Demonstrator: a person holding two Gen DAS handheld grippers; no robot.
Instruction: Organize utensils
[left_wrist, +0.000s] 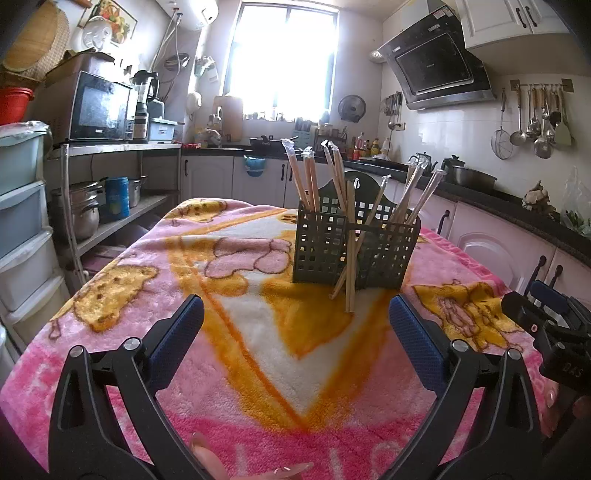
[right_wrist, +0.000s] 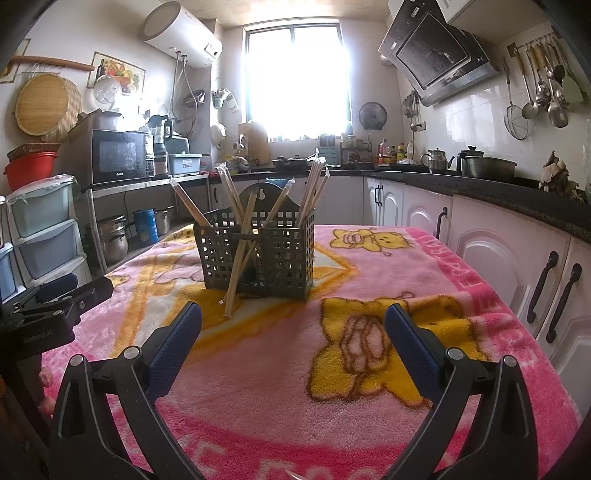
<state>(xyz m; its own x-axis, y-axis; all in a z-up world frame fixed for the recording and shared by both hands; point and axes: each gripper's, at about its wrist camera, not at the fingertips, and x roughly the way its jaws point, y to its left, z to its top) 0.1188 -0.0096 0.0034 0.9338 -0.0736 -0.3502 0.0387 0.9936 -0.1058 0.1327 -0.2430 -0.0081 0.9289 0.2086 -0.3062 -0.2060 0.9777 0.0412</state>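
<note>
Pink blanket (left_wrist: 129, 332) covers worktop. Both claws gape wide, empty: left claw (left_wrist: 295, 325), right claw (right_wrist: 293, 325). Only right view shows caddy's (right_wrist: 284, 254) unobstructed right side; chopsticks (right_wrist: 236, 273) lean outside.

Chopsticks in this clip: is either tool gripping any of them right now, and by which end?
Nothing is held. The left tool and the right tool are both open and bare above the blanket, short of the chopsticks at the holder.
</note>
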